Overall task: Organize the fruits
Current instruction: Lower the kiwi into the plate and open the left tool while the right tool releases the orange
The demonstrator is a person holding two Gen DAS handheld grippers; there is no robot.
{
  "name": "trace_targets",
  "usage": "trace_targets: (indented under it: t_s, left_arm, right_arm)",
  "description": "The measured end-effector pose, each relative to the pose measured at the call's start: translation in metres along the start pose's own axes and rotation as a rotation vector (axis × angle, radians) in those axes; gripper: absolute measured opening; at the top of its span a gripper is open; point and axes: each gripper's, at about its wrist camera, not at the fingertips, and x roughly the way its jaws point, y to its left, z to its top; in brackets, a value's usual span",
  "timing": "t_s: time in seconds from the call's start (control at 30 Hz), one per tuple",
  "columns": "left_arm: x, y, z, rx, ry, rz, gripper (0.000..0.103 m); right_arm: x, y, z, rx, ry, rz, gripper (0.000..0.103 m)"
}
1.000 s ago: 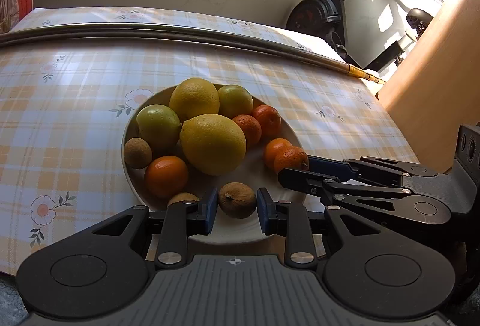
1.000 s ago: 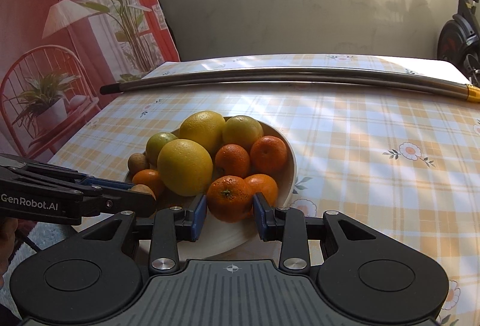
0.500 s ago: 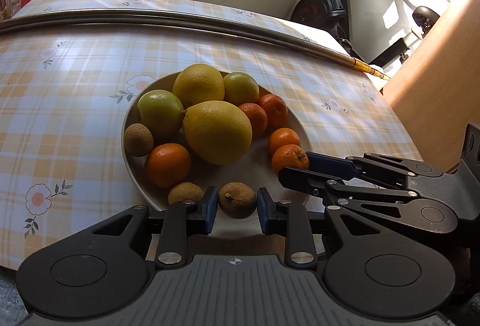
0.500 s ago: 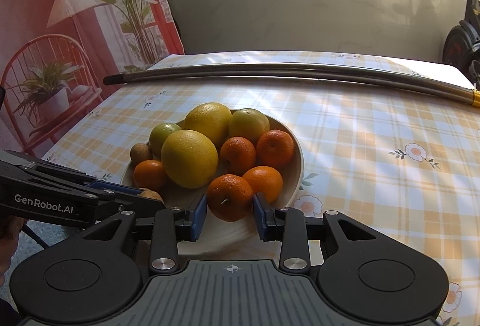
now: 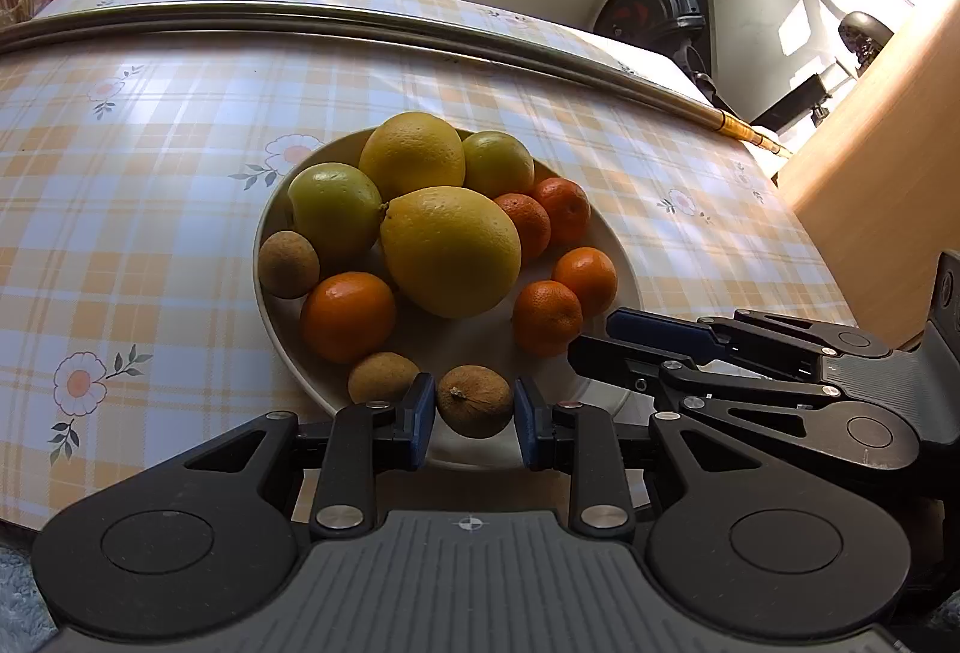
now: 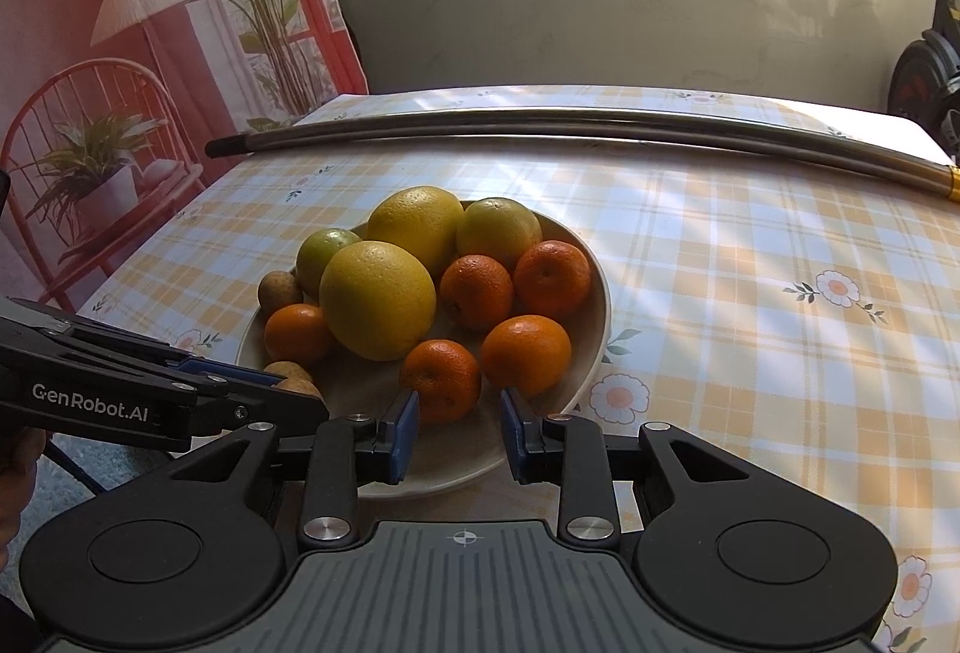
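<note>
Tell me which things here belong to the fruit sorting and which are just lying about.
Belongs: round cream plate, yellow citrus, orange mandarins, small brown fruits, left claw, right claw.
Lying about: long metal pole, black exercise bike.

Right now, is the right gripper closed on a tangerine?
No: in the right wrist view the right gripper stands open, its blue pads apart, and the nearest tangerine lies on the plate just ahead of them.
</note>
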Motion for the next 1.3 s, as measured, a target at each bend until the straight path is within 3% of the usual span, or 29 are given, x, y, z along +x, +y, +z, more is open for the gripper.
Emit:
trace_targets:
  t_s: [0.77,1.3]
  left_arm:
    - [0.005,-0.002,-0.001,0.007,0.009,0.008,0.030]
    - [-0.010,0.000,0.000,0.000,-0.052,0.027,0.034]
  right_arm:
    - [0.001,-0.002,-0.001,0.005,-0.001,-0.006,0.027]
    - [-0.005,-0.002,0.001,0.003,-0.019,-0.028,0.028]
